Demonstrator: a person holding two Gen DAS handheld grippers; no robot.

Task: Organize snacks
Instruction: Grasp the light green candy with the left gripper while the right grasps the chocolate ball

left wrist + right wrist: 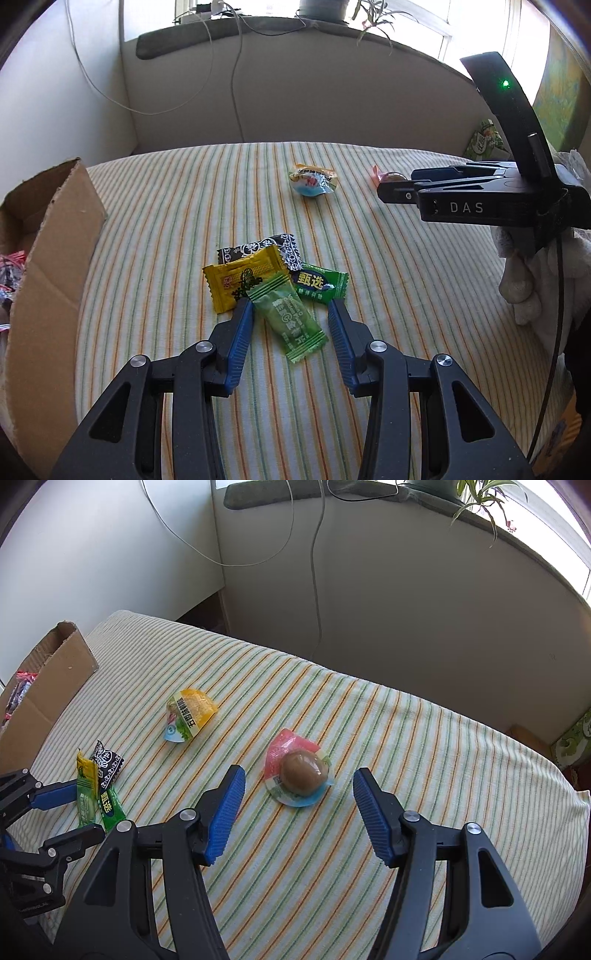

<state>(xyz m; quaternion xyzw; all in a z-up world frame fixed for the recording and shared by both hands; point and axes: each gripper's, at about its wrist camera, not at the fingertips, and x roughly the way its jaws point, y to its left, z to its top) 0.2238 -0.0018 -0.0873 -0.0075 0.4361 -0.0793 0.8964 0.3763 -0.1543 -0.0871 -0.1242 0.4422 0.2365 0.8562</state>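
Observation:
My left gripper [290, 306] is open, its fingers on either side of a light green candy wrapper [286, 323] on the striped cloth. Touching it lie a yellow packet [242, 280], a black patterned packet [258, 249] and a dark green packet [321, 284]. My right gripper [299, 775] is open around a red-and-clear pack holding a brown egg [299, 775]. A yellow-and-blue snack pack [190, 714] lies farther left; it also shows in the left wrist view [314, 179]. The right gripper shows in the left wrist view [391, 188].
A cardboard box [48, 258] with wrapped snacks inside stands at the left edge of the striped table [406, 738]. A grey wall with hanging cables runs behind the table. A green box [485, 138] sits at the far right.

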